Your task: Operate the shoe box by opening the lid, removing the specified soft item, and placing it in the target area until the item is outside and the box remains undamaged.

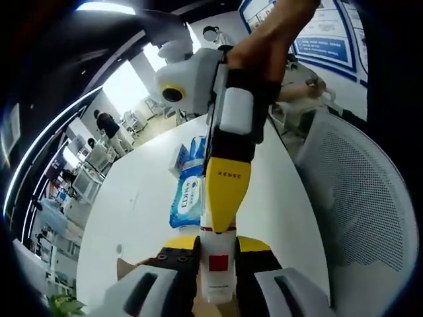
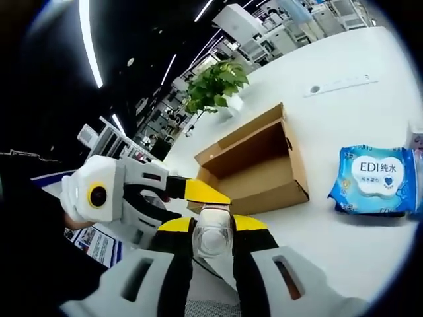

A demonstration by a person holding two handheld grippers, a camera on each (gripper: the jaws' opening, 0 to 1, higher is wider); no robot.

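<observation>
Both grippers — left (image 1: 215, 264), right (image 2: 213, 241) — clenched on 1 white bottle (image 2: 213, 236), held near the open cardboard box (image 2: 254, 165); blue wipes pack (image 2: 375, 178) on the table (image 2: 344, 99) beside the box.

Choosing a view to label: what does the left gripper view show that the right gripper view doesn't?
Left gripper view: a white mesh chair and a hand holding the right gripper. Right gripper view: the open inside of the cardboard box. Both: the blue wipes pack, the white table, a white item between the jaws.
</observation>
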